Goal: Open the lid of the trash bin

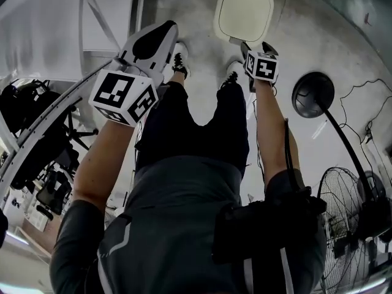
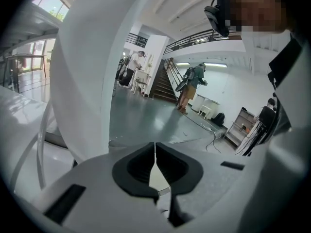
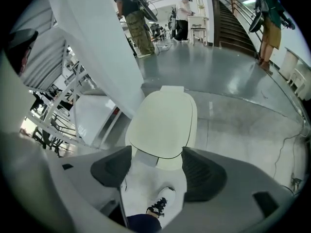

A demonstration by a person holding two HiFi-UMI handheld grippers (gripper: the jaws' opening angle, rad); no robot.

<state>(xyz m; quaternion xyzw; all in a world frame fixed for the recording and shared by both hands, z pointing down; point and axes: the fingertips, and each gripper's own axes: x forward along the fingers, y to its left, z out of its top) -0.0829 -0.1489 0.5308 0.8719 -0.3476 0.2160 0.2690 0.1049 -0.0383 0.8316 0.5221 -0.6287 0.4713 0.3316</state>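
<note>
We see L claw [image 2: 155,165] pinched shut, empty. R claw [image 3: 156,171] wide open, grips nothing, pointed at trash bin [image 3: 164,123]. Bin on floor [image 3: 233,115], just beyond shoes [image 3: 160,205], lid down.

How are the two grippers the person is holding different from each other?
The left white gripper has its jaws shut with nothing between them; the right white gripper has its jaws wide apart. The right gripper aims down at the cream trash bin lid, which shows between its jaws but is not gripped; the left gripper faces out over the grey hall floor. Both are white with black pads and a black-and-white marker cube.
</note>
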